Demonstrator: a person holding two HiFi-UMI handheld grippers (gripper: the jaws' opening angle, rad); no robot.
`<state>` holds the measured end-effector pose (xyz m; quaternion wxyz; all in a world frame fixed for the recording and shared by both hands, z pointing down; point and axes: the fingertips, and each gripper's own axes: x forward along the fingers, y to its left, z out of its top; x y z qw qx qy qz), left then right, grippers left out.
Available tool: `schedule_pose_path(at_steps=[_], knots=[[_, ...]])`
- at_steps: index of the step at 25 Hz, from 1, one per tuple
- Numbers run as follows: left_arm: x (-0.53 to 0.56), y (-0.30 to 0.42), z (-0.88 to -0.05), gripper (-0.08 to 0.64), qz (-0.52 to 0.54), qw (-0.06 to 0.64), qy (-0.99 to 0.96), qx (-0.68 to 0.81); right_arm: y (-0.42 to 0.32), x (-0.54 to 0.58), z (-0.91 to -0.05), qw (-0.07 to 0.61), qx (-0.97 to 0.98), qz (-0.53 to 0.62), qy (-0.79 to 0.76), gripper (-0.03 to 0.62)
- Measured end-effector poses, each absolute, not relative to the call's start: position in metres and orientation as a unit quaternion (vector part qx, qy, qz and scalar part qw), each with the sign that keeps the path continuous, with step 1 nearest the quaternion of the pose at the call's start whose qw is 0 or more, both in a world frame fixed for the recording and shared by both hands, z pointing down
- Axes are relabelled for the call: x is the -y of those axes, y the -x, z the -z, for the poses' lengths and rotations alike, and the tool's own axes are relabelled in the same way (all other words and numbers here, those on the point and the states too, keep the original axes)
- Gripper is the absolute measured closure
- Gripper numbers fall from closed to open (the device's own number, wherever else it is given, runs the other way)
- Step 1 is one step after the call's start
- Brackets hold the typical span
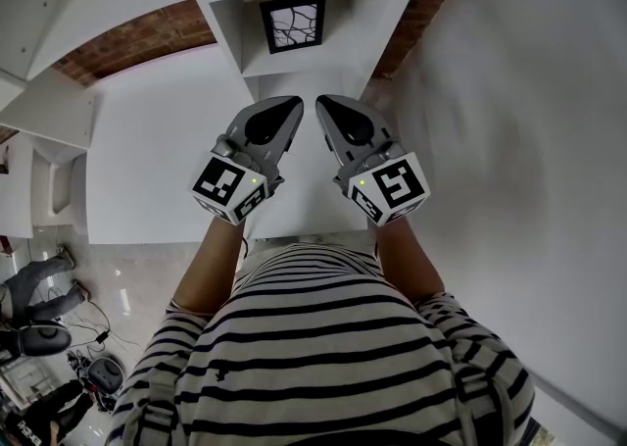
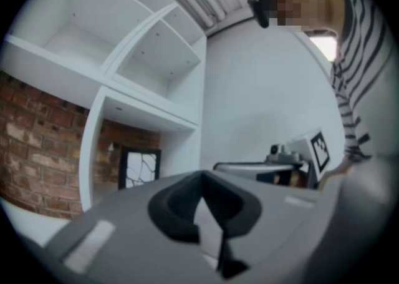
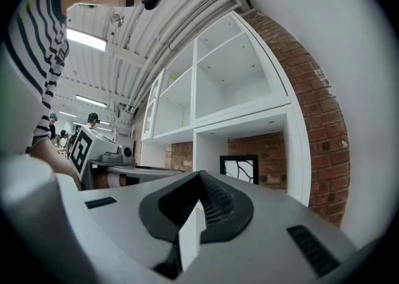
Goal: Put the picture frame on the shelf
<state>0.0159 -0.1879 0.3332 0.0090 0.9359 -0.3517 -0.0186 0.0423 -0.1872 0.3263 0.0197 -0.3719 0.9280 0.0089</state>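
The picture frame (image 1: 292, 23) stands upright in a shelf (image 1: 345, 18) cubby. Left gripper (image 1: 290, 107) and right gripper (image 1: 327, 107) hang back with fingers clenched, empty. The frame looks light, rigid and breakable; best held by its black side edges.

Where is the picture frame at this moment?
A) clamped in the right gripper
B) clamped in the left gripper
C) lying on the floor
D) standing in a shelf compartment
D: the picture frame stands upright in a compartment of the white shelf, apart from the left gripper and right gripper.
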Motion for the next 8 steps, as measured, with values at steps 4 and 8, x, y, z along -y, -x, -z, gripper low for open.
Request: schedule_pose_path(at_steps=[4,8], knots=[[0.1872,-0.0162,-0.3322,0.552,0.017,0.007,-0.936,0.351,-0.0414,0.1862,-0.3249,0.022,-0.929,-0.009,0.37,0.584],[0.188,-0.0167,-0.3315,0.552,0.019,0.008,-0.937,0.35,-0.0415,0.1872,-0.3254,0.022,-0.928,-0.007,0.371,0.584]])
